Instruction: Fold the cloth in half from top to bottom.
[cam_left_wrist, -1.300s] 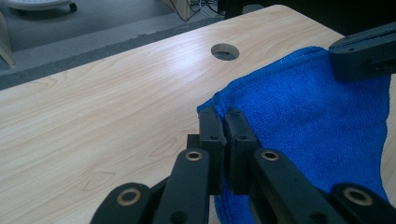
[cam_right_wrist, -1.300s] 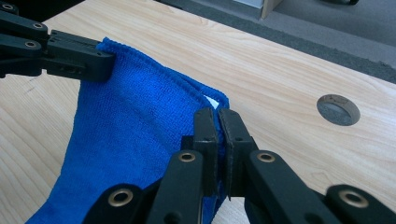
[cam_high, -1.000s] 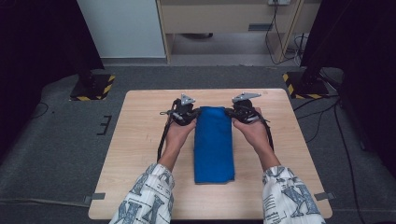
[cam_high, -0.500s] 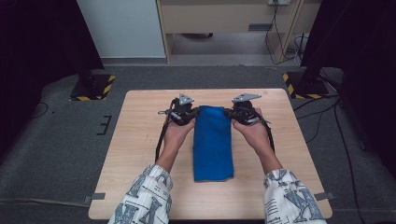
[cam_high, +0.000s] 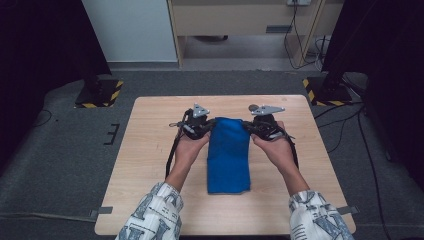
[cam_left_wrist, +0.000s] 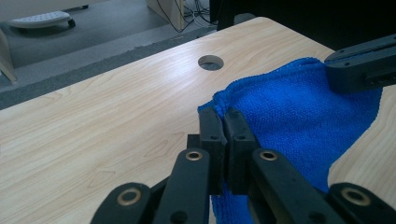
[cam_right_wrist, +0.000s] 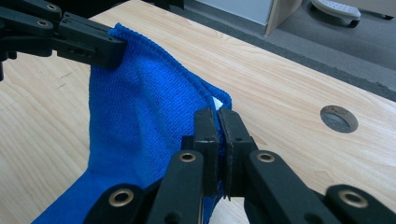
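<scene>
Blue cloth (cam_high: 228, 155) slightly nearer the person.

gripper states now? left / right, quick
Left gripper: closed, pinching the far left corner of the blue cloth.
Right gripper: closed, pinching the cloth's far right corner.

Tool (cam_left_wrist: 223, 116) pinching blue cloth (cam_left_wrist: 299, 112), wooden table (cam_left_wrist: 102, 121)
</scene>
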